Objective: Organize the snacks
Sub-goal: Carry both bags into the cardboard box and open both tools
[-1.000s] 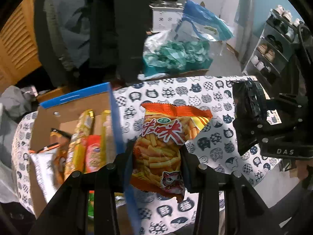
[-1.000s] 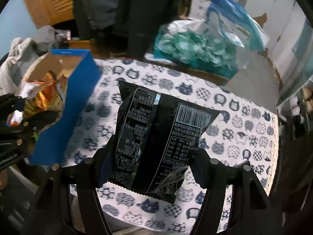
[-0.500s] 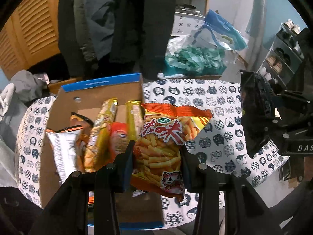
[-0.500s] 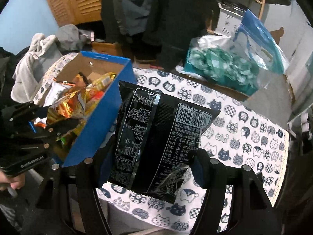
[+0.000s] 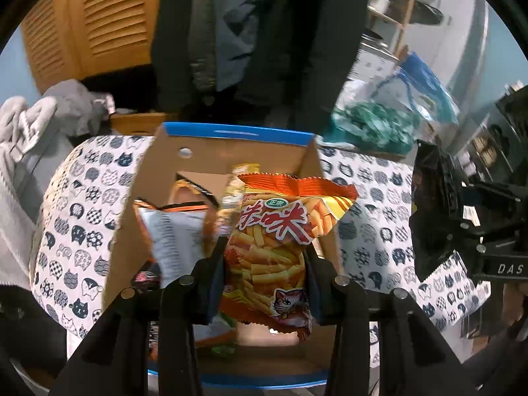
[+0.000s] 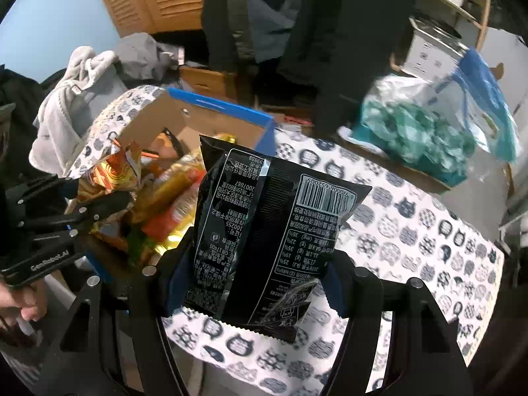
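Note:
My left gripper (image 5: 264, 264) is shut on an orange snack bag of fries (image 5: 274, 231) and holds it over the open cardboard box with blue rim (image 5: 231, 130). The box holds several snack packs, among them a silver one (image 5: 175, 231). My right gripper (image 6: 254, 270) is shut on a black snack bag (image 6: 264, 231), held above the cat-print tablecloth (image 6: 412, 231) just right of the box (image 6: 224, 105). The black bag also shows at the right of the left wrist view (image 5: 432, 211). The left gripper shows at the left of the right wrist view (image 6: 95, 201).
A clear plastic bag of green items (image 6: 422, 135) lies at the table's far side. Grey clothes (image 6: 79, 99) are piled left of the table. Dark coats (image 5: 264, 33) hang behind, beside wooden louvre doors (image 5: 92, 23).
My left gripper has moved left with the orange bag, from the box's right wall to over its inside. My right gripper has moved left toward the box with the black bag.

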A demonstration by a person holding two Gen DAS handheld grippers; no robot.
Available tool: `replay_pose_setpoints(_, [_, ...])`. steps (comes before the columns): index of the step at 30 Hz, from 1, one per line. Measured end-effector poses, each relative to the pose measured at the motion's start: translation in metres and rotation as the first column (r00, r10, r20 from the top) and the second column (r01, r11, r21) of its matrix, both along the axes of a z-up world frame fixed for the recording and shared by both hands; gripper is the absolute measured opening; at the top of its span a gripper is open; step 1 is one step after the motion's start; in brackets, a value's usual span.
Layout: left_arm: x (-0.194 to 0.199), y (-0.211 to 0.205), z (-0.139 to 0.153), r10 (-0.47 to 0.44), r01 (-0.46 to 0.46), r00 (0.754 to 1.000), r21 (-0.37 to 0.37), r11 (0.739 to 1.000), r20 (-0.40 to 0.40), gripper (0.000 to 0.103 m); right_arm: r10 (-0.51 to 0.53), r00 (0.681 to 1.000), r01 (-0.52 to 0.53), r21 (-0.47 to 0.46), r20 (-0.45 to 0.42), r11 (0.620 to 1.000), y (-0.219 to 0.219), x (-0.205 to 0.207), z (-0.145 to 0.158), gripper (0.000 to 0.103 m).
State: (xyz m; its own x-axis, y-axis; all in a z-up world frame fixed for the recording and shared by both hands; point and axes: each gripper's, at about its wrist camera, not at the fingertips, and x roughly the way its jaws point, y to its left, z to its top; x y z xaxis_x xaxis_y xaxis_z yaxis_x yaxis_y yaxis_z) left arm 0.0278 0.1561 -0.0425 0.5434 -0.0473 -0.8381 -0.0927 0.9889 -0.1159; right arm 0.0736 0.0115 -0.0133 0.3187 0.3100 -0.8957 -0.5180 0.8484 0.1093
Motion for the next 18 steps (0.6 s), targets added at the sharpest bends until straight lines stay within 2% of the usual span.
replay_pose_setpoints(8, [0.006, 0.034, -0.007, 0.082, -0.082, 0.997, -0.037, 0.996, -0.006, 0.042, 0.064, 0.998, -0.064, 0.0, -0.028, 0.998, 0.046, 0.014, -0.009, 0.067])
replay_pose_setpoints(18, [0.008, 0.049, -0.011, 0.119, -0.119, 0.993, -0.049, 0.992, -0.003, 0.043, 0.091, 0.992, -0.09, 0.023, -0.086, 0.996, 0.084, 0.029, -0.026, 0.068])
